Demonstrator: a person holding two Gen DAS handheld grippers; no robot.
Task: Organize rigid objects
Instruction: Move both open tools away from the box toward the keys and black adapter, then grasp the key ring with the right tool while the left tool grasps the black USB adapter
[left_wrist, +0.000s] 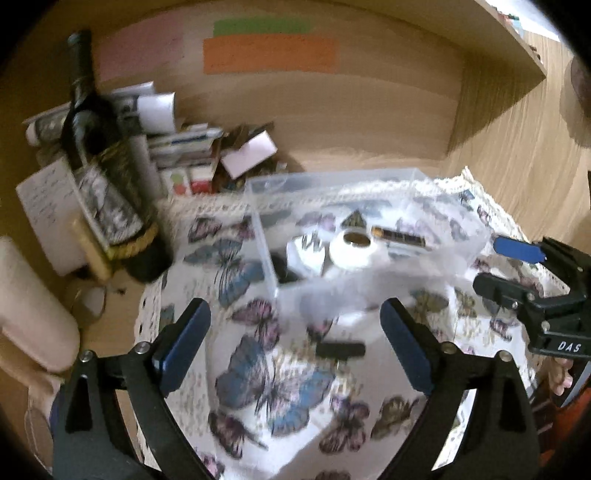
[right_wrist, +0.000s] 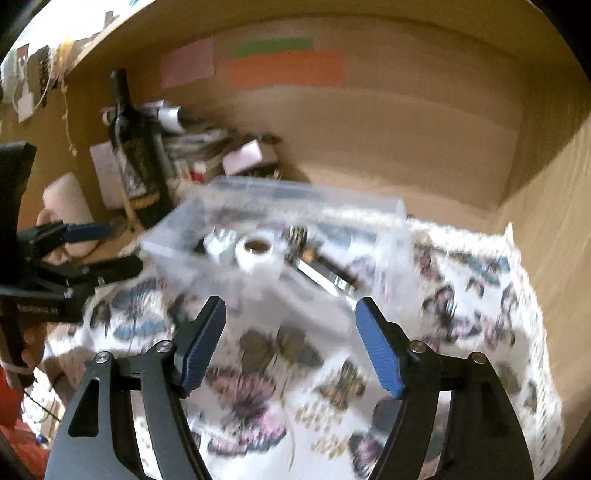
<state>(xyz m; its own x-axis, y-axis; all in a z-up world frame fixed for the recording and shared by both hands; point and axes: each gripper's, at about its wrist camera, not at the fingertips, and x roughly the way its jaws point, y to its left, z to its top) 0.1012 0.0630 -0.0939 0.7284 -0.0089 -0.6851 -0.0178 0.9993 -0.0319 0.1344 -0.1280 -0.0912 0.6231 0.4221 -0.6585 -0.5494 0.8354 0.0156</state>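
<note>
A clear plastic box (left_wrist: 332, 175) stands on a butterfly-print cloth (left_wrist: 280, 391). Inside it lie a white tape roll (left_wrist: 352, 249), a battery (left_wrist: 399, 236) and a silvery piece (left_wrist: 308, 254). A small black piece (left_wrist: 340, 349) lies on the cloth in front of the box. My left gripper (left_wrist: 295, 310) is open just short of the box, nothing between its pads. The right gripper (right_wrist: 291, 304) is also open and empty, close to the box (right_wrist: 295, 192) and its tape roll (right_wrist: 258, 253). Each gripper shows at the edge of the other's view: right gripper (left_wrist: 502, 266), left gripper (right_wrist: 110, 249).
A dark wine bottle (left_wrist: 107, 184) stands left of the cloth, with a pile of papers and small cartons (left_wrist: 192, 147) behind it. A cream cylinder (left_wrist: 29, 306) lies at the far left. Wooden panels (left_wrist: 495, 110) close the back and right side.
</note>
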